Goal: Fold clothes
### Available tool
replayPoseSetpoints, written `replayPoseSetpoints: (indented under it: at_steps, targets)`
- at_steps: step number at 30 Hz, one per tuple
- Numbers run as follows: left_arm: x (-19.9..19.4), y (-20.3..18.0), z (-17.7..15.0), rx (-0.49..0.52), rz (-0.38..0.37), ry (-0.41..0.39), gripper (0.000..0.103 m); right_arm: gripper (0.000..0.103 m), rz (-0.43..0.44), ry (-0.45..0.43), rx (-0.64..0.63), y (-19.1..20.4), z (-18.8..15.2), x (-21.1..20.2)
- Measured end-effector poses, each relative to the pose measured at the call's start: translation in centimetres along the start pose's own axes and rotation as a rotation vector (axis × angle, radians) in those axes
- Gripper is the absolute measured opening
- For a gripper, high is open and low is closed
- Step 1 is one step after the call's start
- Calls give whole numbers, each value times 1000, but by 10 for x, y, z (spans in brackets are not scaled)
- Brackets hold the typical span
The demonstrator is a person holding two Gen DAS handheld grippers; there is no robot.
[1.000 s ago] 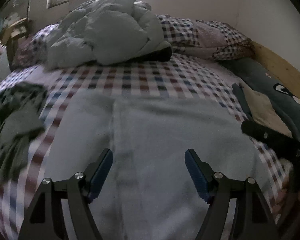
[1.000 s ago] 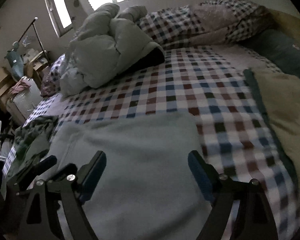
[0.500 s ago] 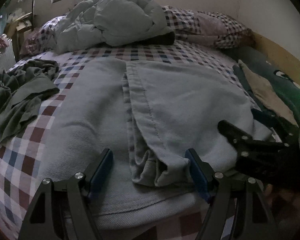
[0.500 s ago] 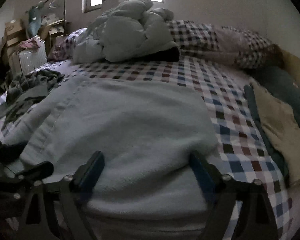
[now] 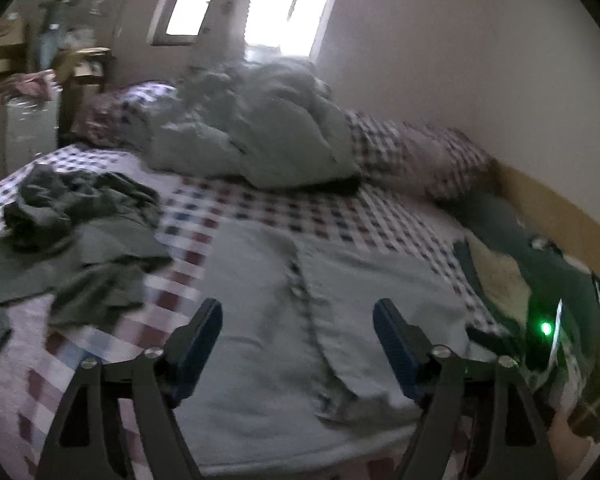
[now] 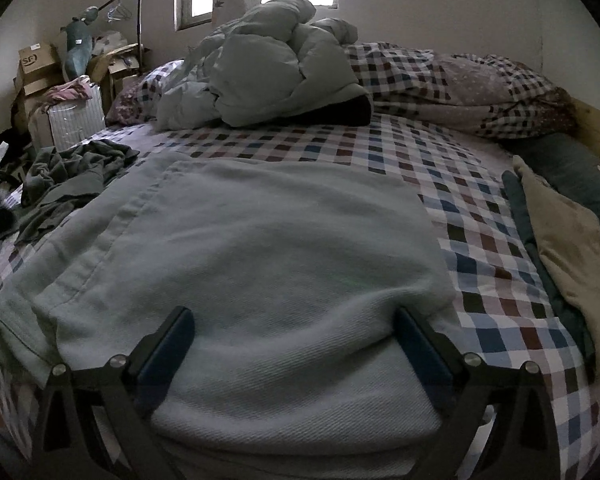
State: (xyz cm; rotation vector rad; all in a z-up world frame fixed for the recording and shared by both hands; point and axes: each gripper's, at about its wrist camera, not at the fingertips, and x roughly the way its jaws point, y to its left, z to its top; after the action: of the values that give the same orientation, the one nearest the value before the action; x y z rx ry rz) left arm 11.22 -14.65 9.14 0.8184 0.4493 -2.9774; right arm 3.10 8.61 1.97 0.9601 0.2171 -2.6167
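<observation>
Right tool [image 6: 292, 336] wide over garment [image 6: 260, 240]

Both wrist views look along their fingers, tilted down, close over the pale garment [image 5: 284, 320] [image 6: 260, 260] on the checked bed [image 6: 480, 216]; shared: quilt heap [image 5: 260, 128] [image 6: 276, 68], window upper frame.

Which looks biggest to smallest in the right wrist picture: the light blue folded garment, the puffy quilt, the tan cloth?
1. Light blue folded garment, though it lies nearest the camera.
2. Puffy quilt.
3. Tan cloth.
</observation>
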Motion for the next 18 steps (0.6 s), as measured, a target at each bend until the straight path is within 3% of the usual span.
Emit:
replayPoseSetpoints:
  at_steps: [4, 9, 14, 18]
  targets:
    - [4, 29, 4, -42, 48, 49, 83, 103, 3, 2, 1, -1, 1, 0]
    - [5, 61, -6, -159, 43, 118, 83, 103, 3, 3, 1, -1, 1, 0]
    - [13, 69, -17, -148, 47, 203, 83, 103, 2, 2, -1, -1, 1, 0]
    - [22, 75, -24, -187, -37, 265, 83, 103, 4, 1, -1, -1, 2, -1]
